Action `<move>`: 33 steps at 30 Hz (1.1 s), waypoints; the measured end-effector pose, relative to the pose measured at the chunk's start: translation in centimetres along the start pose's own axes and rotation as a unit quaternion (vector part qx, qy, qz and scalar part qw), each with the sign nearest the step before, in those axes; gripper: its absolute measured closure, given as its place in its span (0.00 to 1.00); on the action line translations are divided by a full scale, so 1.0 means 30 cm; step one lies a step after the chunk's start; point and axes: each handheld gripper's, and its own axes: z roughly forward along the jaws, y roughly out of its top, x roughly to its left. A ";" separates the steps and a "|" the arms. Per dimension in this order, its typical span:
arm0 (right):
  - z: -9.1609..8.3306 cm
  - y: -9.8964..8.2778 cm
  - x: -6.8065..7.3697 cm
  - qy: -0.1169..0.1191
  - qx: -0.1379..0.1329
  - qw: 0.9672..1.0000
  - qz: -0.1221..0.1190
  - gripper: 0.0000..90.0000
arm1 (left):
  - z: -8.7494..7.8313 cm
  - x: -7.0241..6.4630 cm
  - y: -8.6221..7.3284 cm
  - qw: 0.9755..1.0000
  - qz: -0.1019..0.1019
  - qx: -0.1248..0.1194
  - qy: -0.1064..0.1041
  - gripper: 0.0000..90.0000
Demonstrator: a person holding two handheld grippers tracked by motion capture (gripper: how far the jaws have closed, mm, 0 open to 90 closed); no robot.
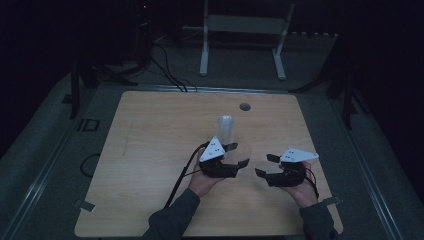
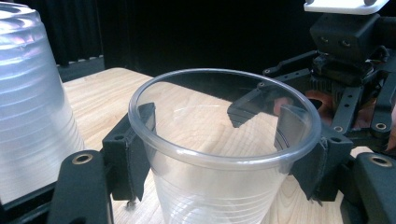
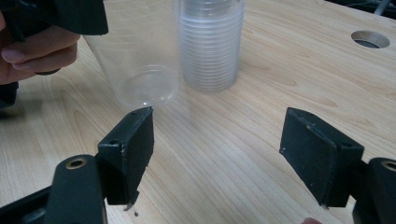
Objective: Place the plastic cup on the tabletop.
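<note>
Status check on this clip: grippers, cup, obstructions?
Left gripper shut on clear cup. Right gripper open, empty. Cup stack stands just beyond.

no legible text, labels, brands, numbers or signs

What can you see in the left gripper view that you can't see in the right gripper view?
The left gripper view looks down into the clear cup's open rim, with the left hand-held gripper clamped on both sides of it, and the right hand-held gripper waits beyond. The right gripper view instead gives the cup's round bottom, a hole in the table, fingers, and its own jaws wide apart with nothing between. Both share the clear cup, the upside-down cup stack beside it, and the wooden table.
</note>
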 end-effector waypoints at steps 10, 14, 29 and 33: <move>0.004 -0.005 -0.001 0.003 0.002 1.000 0.001 0.29 | 0.013 0.002 -0.015 1.000 -0.002 0.006 -0.001 0.33; 0.005 -0.008 -0.001 0.003 0.003 1.000 0.001 0.29 | 0.018 0.003 -0.022 1.000 -0.006 0.008 -0.002 0.33; 0.005 -0.010 0.002 0.003 0.003 1.000 0.002 0.29 | 0.025 0.012 -0.049 1.000 -0.014 0.007 0.002 0.33; 0.004 -0.011 0.001 0.004 0.003 1.000 0.002 0.29 | 0.028 0.014 -0.056 1.000 -0.015 0.009 0.002 0.33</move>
